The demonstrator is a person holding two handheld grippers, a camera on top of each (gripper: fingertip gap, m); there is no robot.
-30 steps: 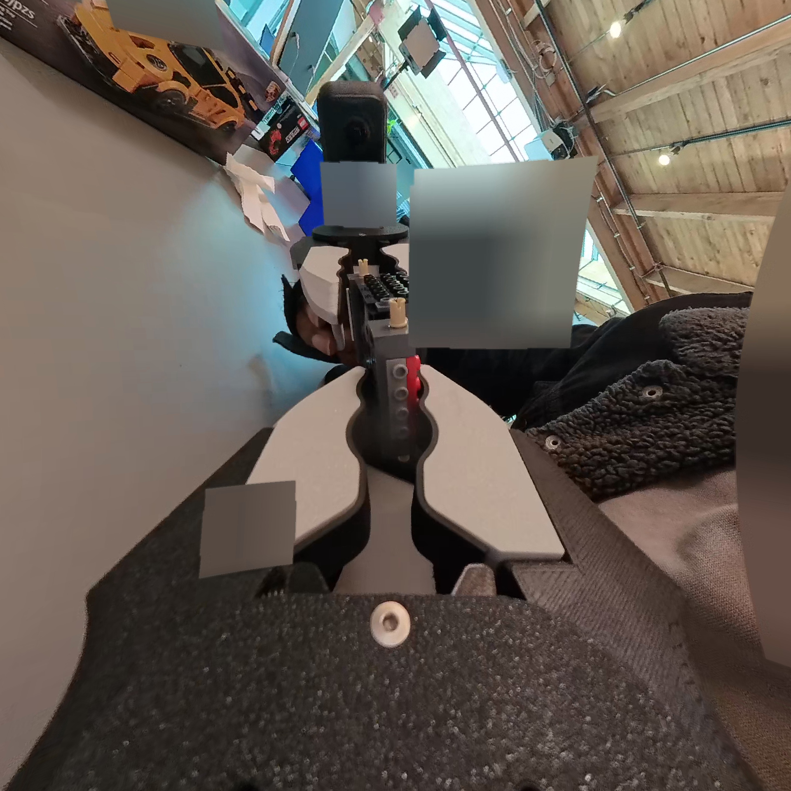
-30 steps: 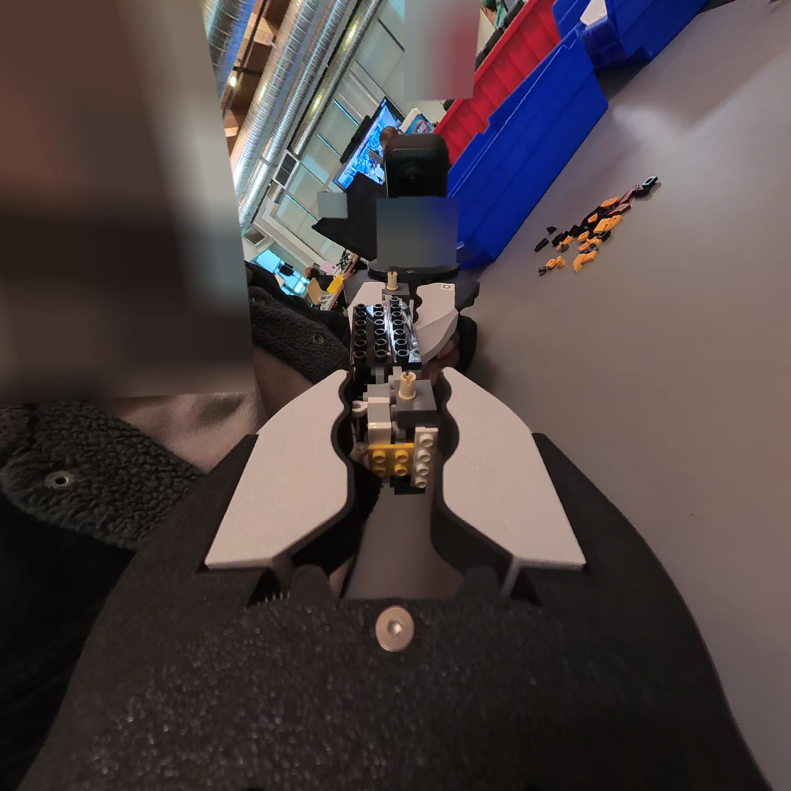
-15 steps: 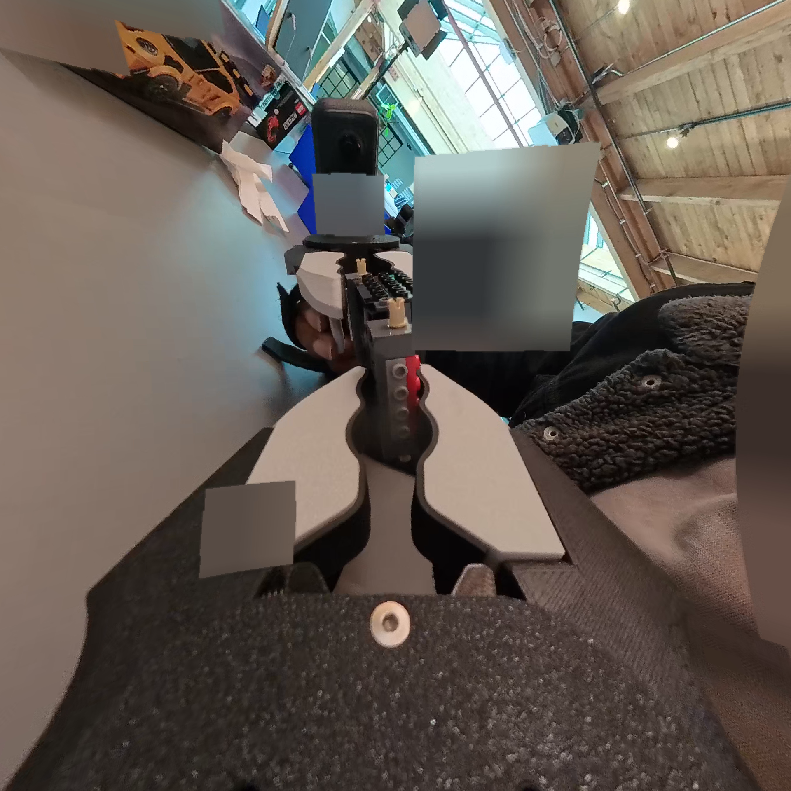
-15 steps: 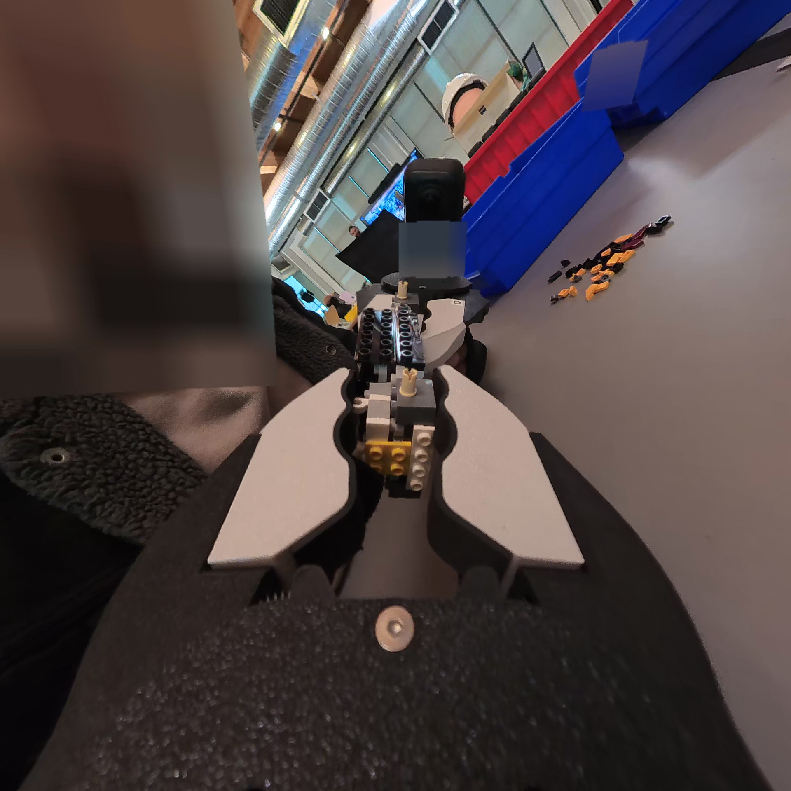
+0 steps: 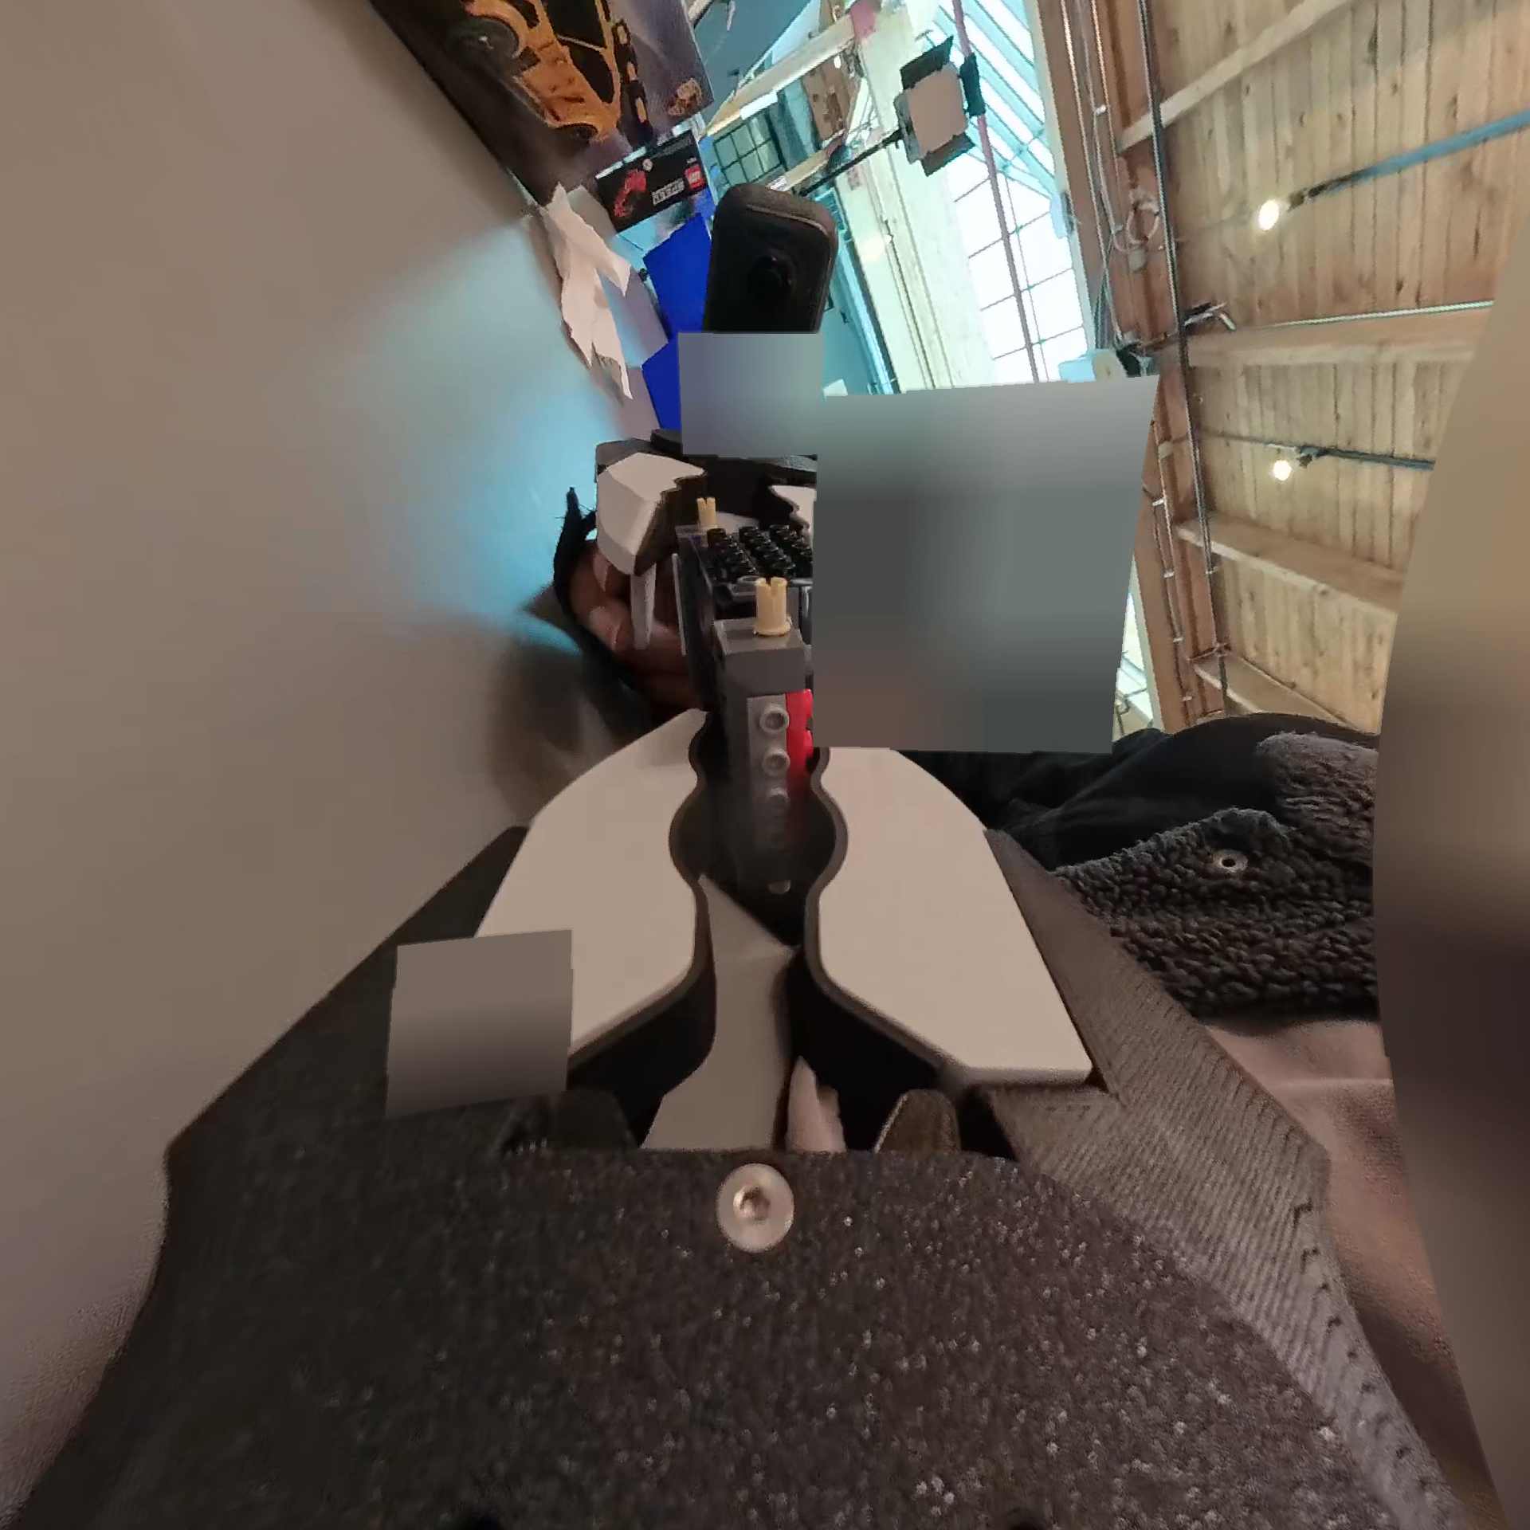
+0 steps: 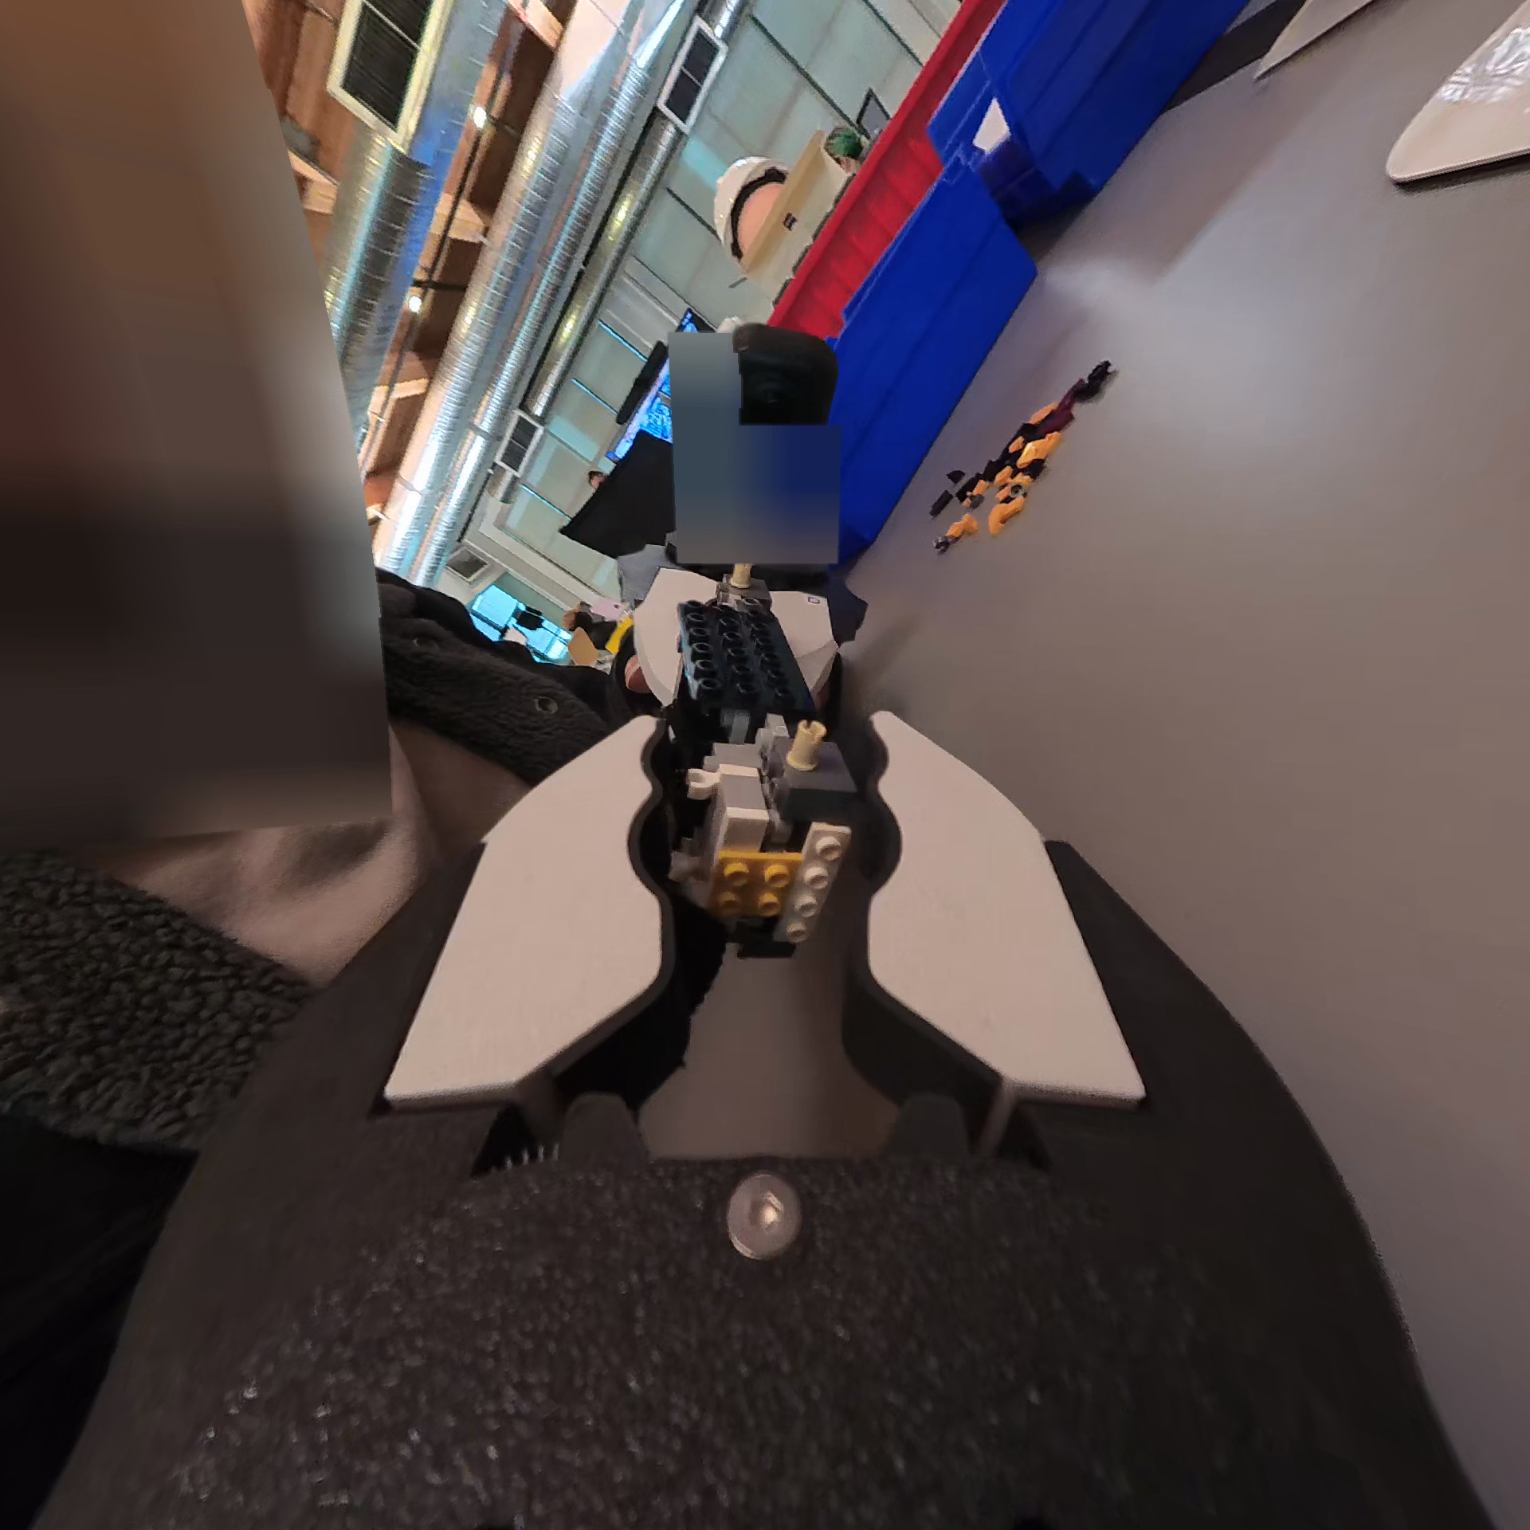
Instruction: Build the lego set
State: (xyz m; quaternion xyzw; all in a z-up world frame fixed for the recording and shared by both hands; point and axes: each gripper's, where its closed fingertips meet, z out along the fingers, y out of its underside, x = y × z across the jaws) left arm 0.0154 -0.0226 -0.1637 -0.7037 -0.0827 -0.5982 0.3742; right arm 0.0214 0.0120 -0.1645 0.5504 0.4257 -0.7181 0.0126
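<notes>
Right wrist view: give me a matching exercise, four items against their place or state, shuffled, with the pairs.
Items:
1. lego assembly
2. loose lego pieces
3. blue bins
4. tan pin

Places or states:
A. scattered on the grey table
B. clamped at both ends by the two grippers
C. upright on a dark grey brick
D. along the table's far side

Pairs: 1-B, 2-A, 3-D, 4-C

Left gripper (image 5: 757, 795): pale grey scalloped fingers (image 5: 596, 894), speckled black body, one silver screw (image 5: 754, 1202). Right gripper (image 6: 757, 795) built alike. Person wears a dark fleece jacket (image 5: 1242, 902) with snap buttons.
</notes>
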